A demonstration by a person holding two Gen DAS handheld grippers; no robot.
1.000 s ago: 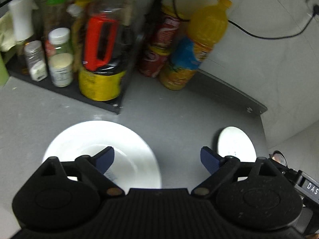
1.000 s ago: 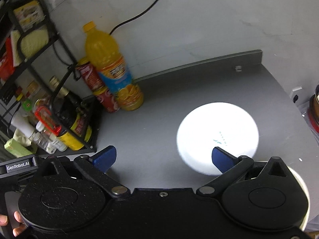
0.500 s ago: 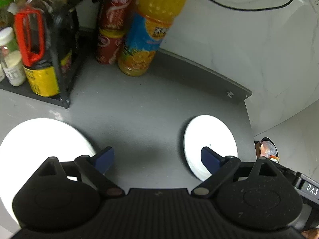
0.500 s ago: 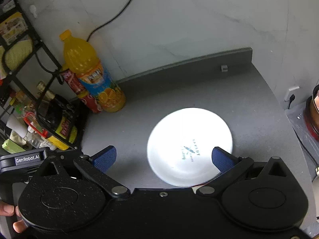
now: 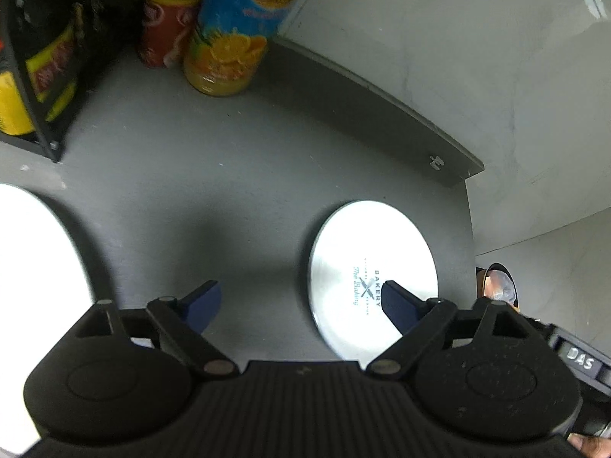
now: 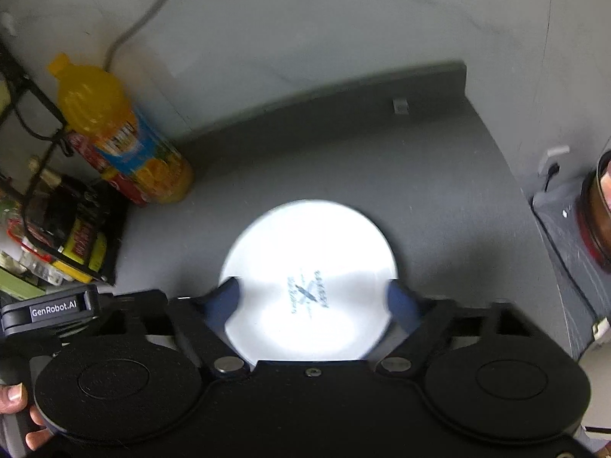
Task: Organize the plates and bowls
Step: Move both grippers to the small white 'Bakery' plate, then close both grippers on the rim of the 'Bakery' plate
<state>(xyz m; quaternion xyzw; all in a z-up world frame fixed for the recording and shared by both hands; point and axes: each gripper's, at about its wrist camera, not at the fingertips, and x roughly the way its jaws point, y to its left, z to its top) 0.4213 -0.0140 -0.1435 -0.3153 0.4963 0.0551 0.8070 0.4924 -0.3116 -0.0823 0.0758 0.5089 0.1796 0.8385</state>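
Plate [image 6: 309,267] between wide right tool [image 6: 311,301], left tool [image 5: 301,301] wide, second plate [image 5: 34,252] left-view only

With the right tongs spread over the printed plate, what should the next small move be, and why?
Probably lower the right tongs a little and start closing. They are open, with a blue fingertip at each side of the printed plate, which lies flat on the grey counter. Contact can't be confirmed through the blur.
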